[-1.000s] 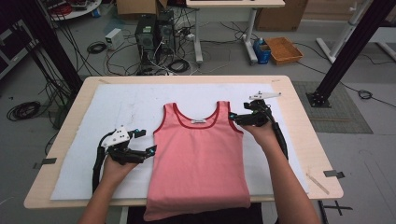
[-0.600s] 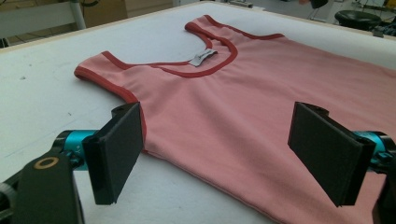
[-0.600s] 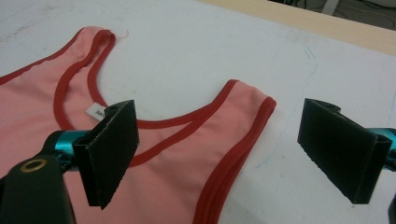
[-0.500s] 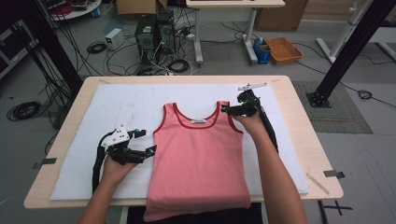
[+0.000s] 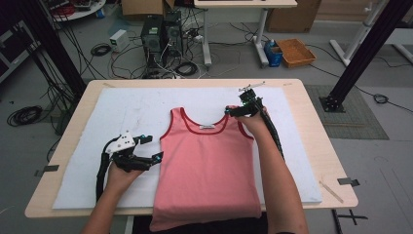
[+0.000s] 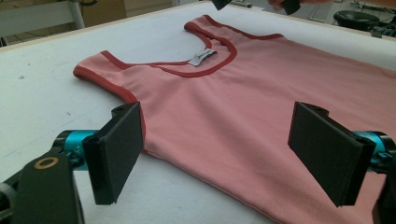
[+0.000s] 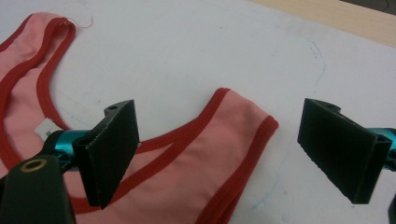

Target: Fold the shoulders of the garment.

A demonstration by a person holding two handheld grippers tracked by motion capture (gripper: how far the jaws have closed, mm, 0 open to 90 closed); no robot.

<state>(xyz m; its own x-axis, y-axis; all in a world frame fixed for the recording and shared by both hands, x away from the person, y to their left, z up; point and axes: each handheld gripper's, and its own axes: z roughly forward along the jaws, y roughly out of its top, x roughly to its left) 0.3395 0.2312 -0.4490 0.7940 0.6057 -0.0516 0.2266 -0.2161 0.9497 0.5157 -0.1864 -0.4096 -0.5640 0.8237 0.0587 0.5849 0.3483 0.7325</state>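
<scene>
On the white mat (image 5: 122, 117) that covers the wooden table (image 5: 311, 122), the pink tank top (image 5: 207, 165) lies flat, neckline pointing away from the person and the hem hanging a bit over the near edge. It hasn't budged compared to a second ago, same spot, same shape.

What did change is the right gripper (image 5: 233, 111). A second ago it was sitting just off the right shoulder strap, more out to the side near the armhole; now it has slid up and a little inward so it's right at the top of that strap (image 7: 243, 121). In the right gripper view the jaws are wide apart with the strap end lying on the mat between them, not pinched, and I can't tell whether either pad is touching the fabric.

The left gripper (image 5: 155, 156) is pretty much where it was the whole time, parked at the left side edge of the top below the armhole. Its jaws are spread wide too; the left gripper view shows the side seam (image 6: 196, 168) running between the two pads, nothing clamped. The small white neck label (image 6: 201, 57) is visible inside the collar.
</scene>
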